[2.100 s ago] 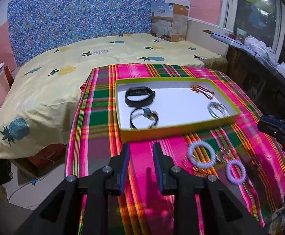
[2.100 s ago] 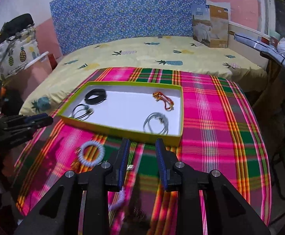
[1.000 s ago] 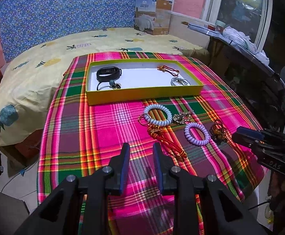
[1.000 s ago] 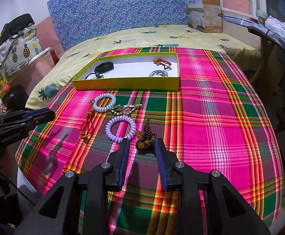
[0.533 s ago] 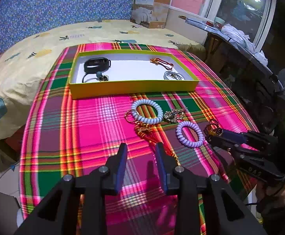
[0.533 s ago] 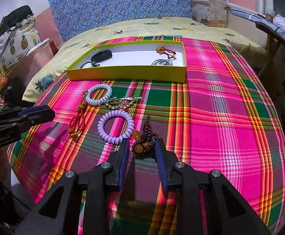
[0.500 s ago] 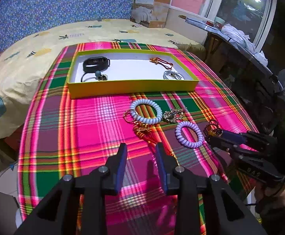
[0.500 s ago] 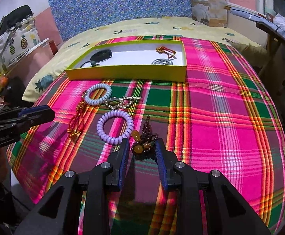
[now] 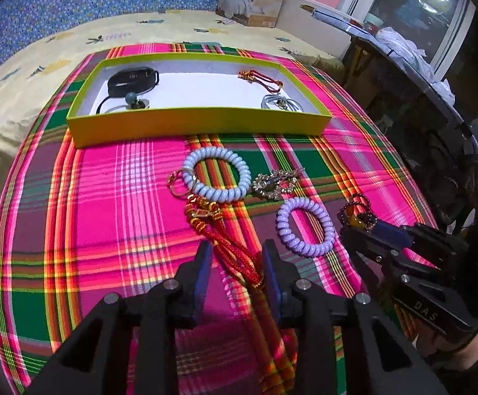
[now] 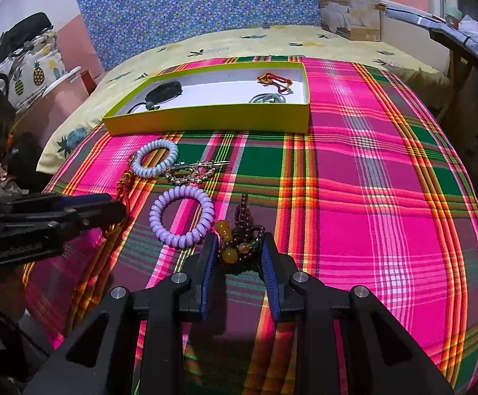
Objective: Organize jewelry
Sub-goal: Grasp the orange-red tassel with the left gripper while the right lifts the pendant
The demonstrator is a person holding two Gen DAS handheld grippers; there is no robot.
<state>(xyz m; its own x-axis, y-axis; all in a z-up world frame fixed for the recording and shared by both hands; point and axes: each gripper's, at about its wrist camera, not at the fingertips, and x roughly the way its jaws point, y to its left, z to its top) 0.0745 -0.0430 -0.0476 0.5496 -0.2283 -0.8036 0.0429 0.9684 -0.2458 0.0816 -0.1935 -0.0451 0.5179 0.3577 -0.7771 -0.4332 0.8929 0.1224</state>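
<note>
A yellow-green box [image 9: 199, 121] with a white floor holds a black band [image 9: 130, 79], a dark cord necklace, a red cord and a silver chain. Loose on the plaid cloth lie a pale blue coil bracelet [image 9: 217, 174], a lilac coil bracelet [image 9: 304, 227], a gold hair clip [image 9: 276, 181], a red tasselled cord [image 9: 235, 250] and a brown bead bracelet [image 10: 239, 233]. My left gripper [image 9: 237, 263] is open with the red cord between its fingers. My right gripper [image 10: 239, 256] is open around the bead bracelet.
The table wears a pink and green plaid cloth [image 10: 370, 181]. A bed with a pineapple sheet [image 10: 271, 39] lies behind it, with a cardboard box [image 10: 350, 6] at the back. A dark desk [image 9: 419, 75] stands to the right.
Both grippers have moved forward and down toward the cloth. The left now straddles the red cord and the right now straddles the bead bracelet.
</note>
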